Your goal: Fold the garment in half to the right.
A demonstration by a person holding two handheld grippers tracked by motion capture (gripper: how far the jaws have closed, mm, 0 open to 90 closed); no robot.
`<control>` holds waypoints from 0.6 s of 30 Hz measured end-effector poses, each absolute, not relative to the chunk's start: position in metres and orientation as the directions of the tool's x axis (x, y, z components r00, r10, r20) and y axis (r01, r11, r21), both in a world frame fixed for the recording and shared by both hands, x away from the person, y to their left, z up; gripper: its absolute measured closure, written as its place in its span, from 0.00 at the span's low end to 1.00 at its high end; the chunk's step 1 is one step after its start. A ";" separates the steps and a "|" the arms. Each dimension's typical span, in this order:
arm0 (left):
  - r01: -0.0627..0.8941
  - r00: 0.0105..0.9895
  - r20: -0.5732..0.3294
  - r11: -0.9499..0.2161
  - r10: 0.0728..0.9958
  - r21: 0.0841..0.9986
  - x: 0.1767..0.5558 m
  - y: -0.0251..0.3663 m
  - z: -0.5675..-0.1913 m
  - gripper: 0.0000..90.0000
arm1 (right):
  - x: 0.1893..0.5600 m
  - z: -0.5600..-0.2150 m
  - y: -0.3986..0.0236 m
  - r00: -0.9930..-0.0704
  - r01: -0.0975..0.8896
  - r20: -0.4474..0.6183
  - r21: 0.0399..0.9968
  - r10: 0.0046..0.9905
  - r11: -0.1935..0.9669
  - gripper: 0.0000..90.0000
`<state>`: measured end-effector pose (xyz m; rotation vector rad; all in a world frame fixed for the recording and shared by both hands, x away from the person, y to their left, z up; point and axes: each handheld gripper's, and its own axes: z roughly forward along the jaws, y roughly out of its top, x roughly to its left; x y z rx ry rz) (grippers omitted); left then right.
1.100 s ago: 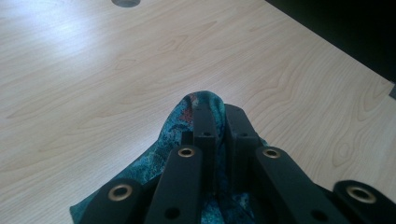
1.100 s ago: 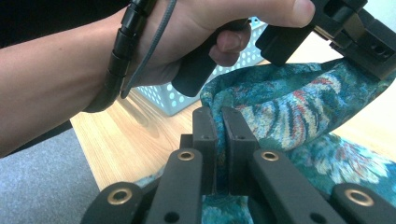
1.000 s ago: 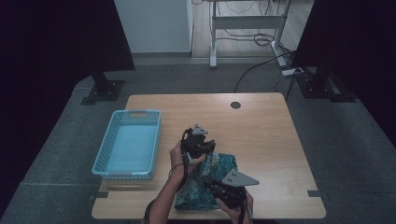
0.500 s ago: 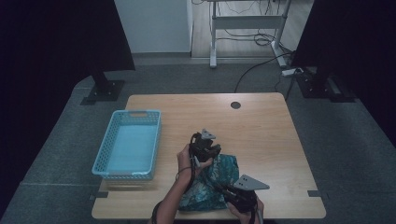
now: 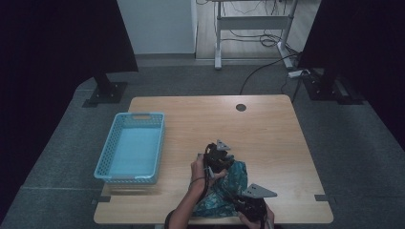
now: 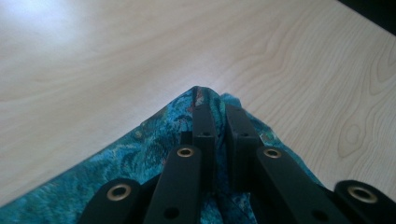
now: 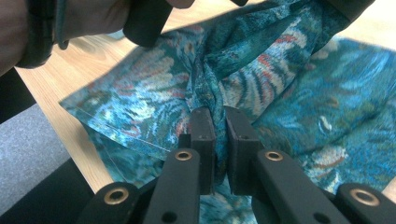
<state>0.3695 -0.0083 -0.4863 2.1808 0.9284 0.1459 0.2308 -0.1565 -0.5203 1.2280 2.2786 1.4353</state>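
Left tool (image 5: 220, 157) was pinched on a corner of the teal cloth (image 5: 231, 183); right tool (image 7: 219, 119) was clamped on its bunched fold, on the desk (image 5: 267, 133).

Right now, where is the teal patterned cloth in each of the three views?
High view: the teal cloth lies near the table's front edge, between the two hands.
Left gripper view: lower middle, a peak of cloth pinched in the claw.
Right gripper view: across most of the picture, a fold pinched in the claw.
Shared landmark: the wooden table.
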 end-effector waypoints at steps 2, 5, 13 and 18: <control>0.580 0.729 -0.179 -0.458 0.660 0.673 0.369 -0.012 -0.492 0.93 | 0.230 -0.523 -0.158 -0.640 0.553 0.260 0.809 0.723 0.198 0.92; 0.589 0.726 -0.184 -0.461 0.663 0.664 0.370 -0.016 -0.496 0.93 | 0.229 -0.525 -0.159 -0.642 0.556 0.252 0.803 0.724 0.214 0.92; 0.595 0.729 -0.175 -0.486 0.662 0.640 0.369 -0.032 -0.506 0.90 | 0.229 -0.535 -0.161 -0.629 0.585 0.251 0.776 0.736 0.236 0.92; 0.607 0.723 -0.183 -0.485 0.666 0.630 0.368 -0.034 -0.511 0.85 | 0.229 -0.536 -0.162 -0.629 0.587 0.246 0.772 0.738 0.243 0.91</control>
